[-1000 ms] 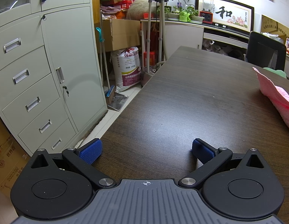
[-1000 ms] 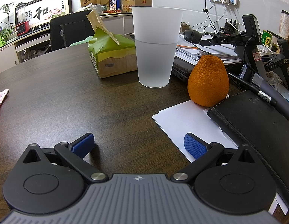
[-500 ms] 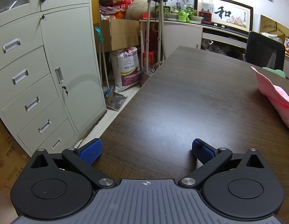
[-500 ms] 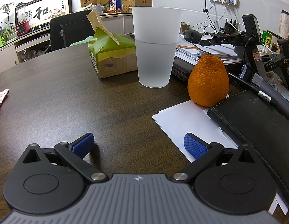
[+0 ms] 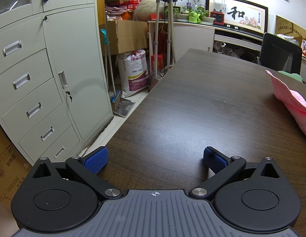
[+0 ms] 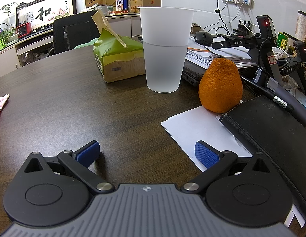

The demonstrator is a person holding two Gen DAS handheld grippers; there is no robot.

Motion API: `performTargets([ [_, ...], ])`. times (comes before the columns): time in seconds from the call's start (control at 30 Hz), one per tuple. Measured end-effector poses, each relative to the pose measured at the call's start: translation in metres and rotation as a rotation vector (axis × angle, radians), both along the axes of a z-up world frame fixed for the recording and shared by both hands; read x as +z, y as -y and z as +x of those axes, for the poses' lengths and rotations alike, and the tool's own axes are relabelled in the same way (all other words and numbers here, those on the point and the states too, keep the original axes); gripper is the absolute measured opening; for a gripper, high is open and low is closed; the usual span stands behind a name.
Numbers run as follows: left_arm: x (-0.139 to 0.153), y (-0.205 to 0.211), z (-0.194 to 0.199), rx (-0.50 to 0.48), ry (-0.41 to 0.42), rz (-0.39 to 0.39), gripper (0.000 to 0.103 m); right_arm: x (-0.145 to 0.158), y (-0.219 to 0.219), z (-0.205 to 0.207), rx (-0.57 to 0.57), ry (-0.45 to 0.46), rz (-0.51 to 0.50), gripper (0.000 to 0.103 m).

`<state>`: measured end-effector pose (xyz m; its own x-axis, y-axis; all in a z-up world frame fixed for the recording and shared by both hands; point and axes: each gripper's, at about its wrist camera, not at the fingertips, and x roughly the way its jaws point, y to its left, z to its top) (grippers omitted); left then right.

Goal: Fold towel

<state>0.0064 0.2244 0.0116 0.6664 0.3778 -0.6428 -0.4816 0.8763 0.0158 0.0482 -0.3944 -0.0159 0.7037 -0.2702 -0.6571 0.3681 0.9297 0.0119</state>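
1. Two grippers rest low over the dark table (image 5: pixel 192 102), and neither has anything between its blue pads: the left gripper (image 5: pixel 155 159) has its jaws spread wide, and so does the right gripper (image 6: pixel 147 152).
2. One pink towel (image 5: pixel 291 100) is the thing to fold. It lies on the table between the two grippers, at the far right edge of the left wrist view and, as only a corner, at the far left edge of the right wrist view (image 6: pixel 0 103). Both grippers are well apart from it.
3. Its look is of soft terry cloth, light and limp, likely to sag and drape when lifted instead of holding a shape. It is bunched, not lying flat, so how many layers are stacked cannot be told.
4. Slip seems unlikely, since the ribbed pads should bite well on the pile; the risk is pinching two layers at once.
5. Best hold, in my judgement: one corner or hem edge per gripper, taken close to the table, so that the cloth can be drawn out flat before any fold.
6. Near the right gripper stand a plastic cup (image 6: pixel 165 53), an orange (image 6: pixel 220 86) and a sheet of paper (image 6: pixel 200 128), so a sweep towards the towel should stay clear of them.
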Motion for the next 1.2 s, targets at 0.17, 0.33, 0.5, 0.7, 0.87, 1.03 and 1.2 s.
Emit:
performTargets([
  [0.17, 0.0, 0.0, 0.0, 0.0, 0.0, 0.0, 0.103, 0.0, -0.001, -0.001, 0.001, 0.0, 0.0, 0.103],
  [0.33, 0.0, 0.0, 0.0, 0.0, 0.0, 0.0, 0.103, 0.001, -0.006, -0.003, 0.005, 0.001, -0.001, 0.103],
  [0.5, 0.0, 0.0, 0.0, 0.0, 0.0, 0.0, 0.103, 0.007, -0.031, -0.008, 0.05, 0.022, 0.033, 0.103],
  [0.7, 0.0, 0.0, 0.0, 0.0, 0.0, 0.0, 0.103, 0.037, -0.092, -0.01, 0.237, 0.077, 0.071, 0.103],
  [0.87, 0.0, 0.0, 0.0, 0.0, 0.0, 0.0, 0.103, 0.061, -0.146, -0.003, 0.425, 0.136, 0.153, 0.103],
  [1.03, 0.0, 0.0, 0.0, 0.0, 0.0, 0.0, 0.103, 0.068, -0.191, 0.019, 0.554, 0.123, 0.315, 0.103],
  [1.2, 0.0, 0.0, 0.0, 0.0, 0.0, 0.0, 0.103, 0.068, -0.227, 0.028, 0.651, 0.131, 0.288, 0.103],
])
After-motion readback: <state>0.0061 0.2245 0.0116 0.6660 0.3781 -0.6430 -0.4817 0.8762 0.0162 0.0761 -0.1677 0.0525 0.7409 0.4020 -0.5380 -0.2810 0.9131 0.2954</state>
